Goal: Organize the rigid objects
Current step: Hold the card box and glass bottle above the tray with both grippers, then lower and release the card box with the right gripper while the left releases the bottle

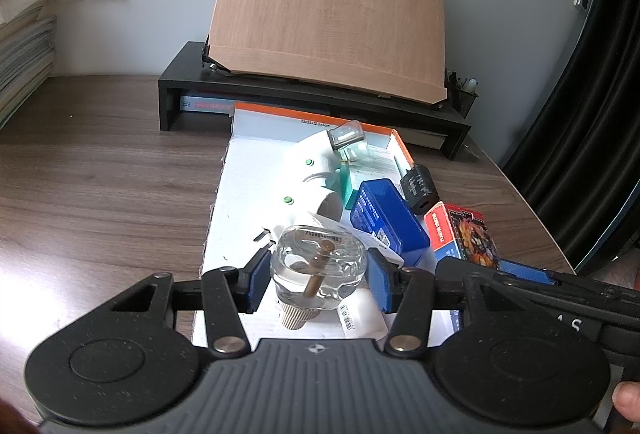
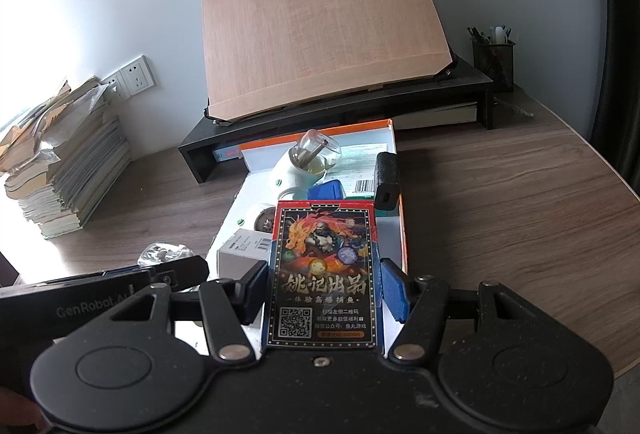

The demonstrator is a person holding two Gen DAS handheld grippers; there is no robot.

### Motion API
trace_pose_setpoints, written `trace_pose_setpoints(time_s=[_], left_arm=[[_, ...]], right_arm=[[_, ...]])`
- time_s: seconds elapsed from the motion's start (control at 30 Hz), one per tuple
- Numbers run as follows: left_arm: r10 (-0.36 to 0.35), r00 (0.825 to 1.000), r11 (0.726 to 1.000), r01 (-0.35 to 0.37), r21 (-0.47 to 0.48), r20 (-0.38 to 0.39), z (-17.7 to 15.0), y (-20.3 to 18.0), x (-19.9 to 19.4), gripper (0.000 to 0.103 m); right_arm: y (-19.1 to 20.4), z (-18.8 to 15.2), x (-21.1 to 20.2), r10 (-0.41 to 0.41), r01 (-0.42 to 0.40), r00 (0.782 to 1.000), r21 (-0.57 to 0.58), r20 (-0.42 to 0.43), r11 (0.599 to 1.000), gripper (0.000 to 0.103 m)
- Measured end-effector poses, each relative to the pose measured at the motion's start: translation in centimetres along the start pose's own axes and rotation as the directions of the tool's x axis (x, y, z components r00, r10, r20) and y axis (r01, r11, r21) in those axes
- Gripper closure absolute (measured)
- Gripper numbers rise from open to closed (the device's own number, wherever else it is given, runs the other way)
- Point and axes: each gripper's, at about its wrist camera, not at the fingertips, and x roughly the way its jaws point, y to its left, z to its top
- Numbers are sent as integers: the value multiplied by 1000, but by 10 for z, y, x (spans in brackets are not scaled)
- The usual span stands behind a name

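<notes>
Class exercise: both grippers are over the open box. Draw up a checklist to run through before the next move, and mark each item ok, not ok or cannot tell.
1. Left gripper shut on the clear bottle: ok.
2. Right gripper shut on the card box: ok.
3. White box open: ok.
4. Bare floor on the white box's left side: ok.
5. Bottle stopper sealed: cannot tell.

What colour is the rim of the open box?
Orange, over a white inside; clearest in the right wrist view.
</notes>
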Motion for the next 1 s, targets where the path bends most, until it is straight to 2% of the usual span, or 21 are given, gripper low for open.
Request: trace_pose_setpoints(time_s=[0.77, 1.0], left_arm=[[-3, 1000, 1000, 3, -1, -5, 0, 3, 2, 51], [-4, 1000, 1000, 4, 4, -18, -1, 1, 5, 51]], right_arm=[[0, 0, 8, -11, 12, 1000, 13, -10, 1000, 32], [-2, -7, 21, -20, 19, 998, -17, -67, 1000, 29]])
